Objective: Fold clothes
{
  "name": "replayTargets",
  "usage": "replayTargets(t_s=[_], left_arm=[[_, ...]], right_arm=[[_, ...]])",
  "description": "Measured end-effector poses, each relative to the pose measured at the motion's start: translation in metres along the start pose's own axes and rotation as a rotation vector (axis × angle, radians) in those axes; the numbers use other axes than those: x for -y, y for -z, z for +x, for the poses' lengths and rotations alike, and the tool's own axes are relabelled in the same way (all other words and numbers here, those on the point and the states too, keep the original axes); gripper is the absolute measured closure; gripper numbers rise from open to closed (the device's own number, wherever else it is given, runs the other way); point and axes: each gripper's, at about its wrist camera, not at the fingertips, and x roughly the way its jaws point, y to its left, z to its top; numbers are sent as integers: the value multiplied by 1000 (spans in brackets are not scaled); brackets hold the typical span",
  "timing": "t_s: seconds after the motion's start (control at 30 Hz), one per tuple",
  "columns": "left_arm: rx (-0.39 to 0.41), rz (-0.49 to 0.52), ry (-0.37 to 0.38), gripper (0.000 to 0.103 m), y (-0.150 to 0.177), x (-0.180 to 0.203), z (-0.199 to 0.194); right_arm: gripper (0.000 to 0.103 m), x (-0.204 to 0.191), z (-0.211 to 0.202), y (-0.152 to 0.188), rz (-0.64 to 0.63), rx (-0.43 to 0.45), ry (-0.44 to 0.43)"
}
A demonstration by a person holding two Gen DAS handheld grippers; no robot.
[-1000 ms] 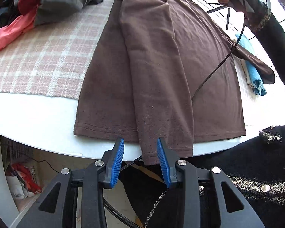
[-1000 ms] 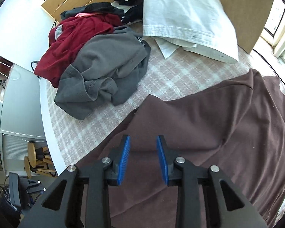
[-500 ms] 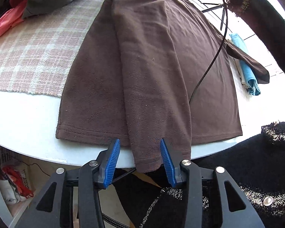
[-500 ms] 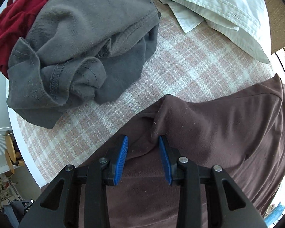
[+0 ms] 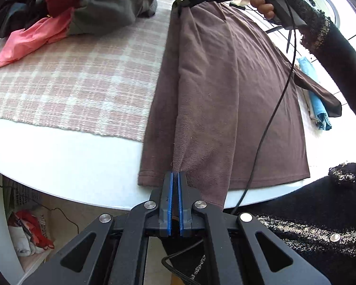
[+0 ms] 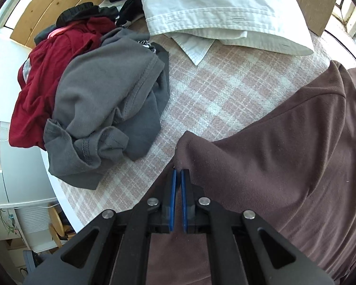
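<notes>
A brown long-sleeved shirt lies spread on the round white table, its left sleeve folded lengthwise over the body. My left gripper is shut on that sleeve's cuff end at the near hem. In the left wrist view my right gripper pinches the shirt's far shoulder corner, held by a hand in a dark sleeve. From the right wrist view the right gripper is shut on a raised peak of the brown shirt.
A pink plaid cloth covers the table's far part. A pile of grey, red and pink clothes sits at the far left, a folded white shirt behind it. A blue folded item lies at the right edge.
Both grippers went from open to shut on the brown shirt: the left on the sleeve end at the hem, the right on the shoulder corner, which now stands lifted in a peak.
</notes>
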Motion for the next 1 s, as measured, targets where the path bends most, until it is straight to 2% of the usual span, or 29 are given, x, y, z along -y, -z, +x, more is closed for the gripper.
replayTargets(t_s=[0.17,0.23,0.37,0.53,0.6,0.67,0.73,0.77,0.8,0.83,0.87,0.93,1.0], left_arm=[[-3,13,19,100,6,-9,1],[-2,-11,3,100,5,-17,7],[15,-56,10,98,2,-33,14],[-16,-51,11,83,7,-39,17],[-11,-50,2,83,10,-38,9],[10,-56,-3,83,13,-37,-3],[29,-49,-18,83,14,-32,-15],[36,-30,-29,83,13,-25,-20],[42,-9,-36,83,12,-16,-24],[47,16,-27,83,8,-2,-25],[52,41,-18,83,4,12,-27],[58,99,9,83,-5,43,-28],[61,157,38,82,-18,73,-25]], right_arm=[[99,3,1,-2,52,39,-29],[99,6,3,-2,73,45,-34],[99,7,6,-1,80,71,47],[102,14,0,-4,108,129,131],[100,18,-5,-2,116,115,45],[100,28,-27,4,149,116,-88],[95,44,-65,12,164,194,-102],[82,58,-85,13,172,232,-75],[59,79,-103,13,188,265,-51],[50,100,-117,10,207,295,-30],[47,125,-122,3,232,315,-14],[47,165,-124,-12,296,321,6],[47,194,-123,-12,320,298,-27]])
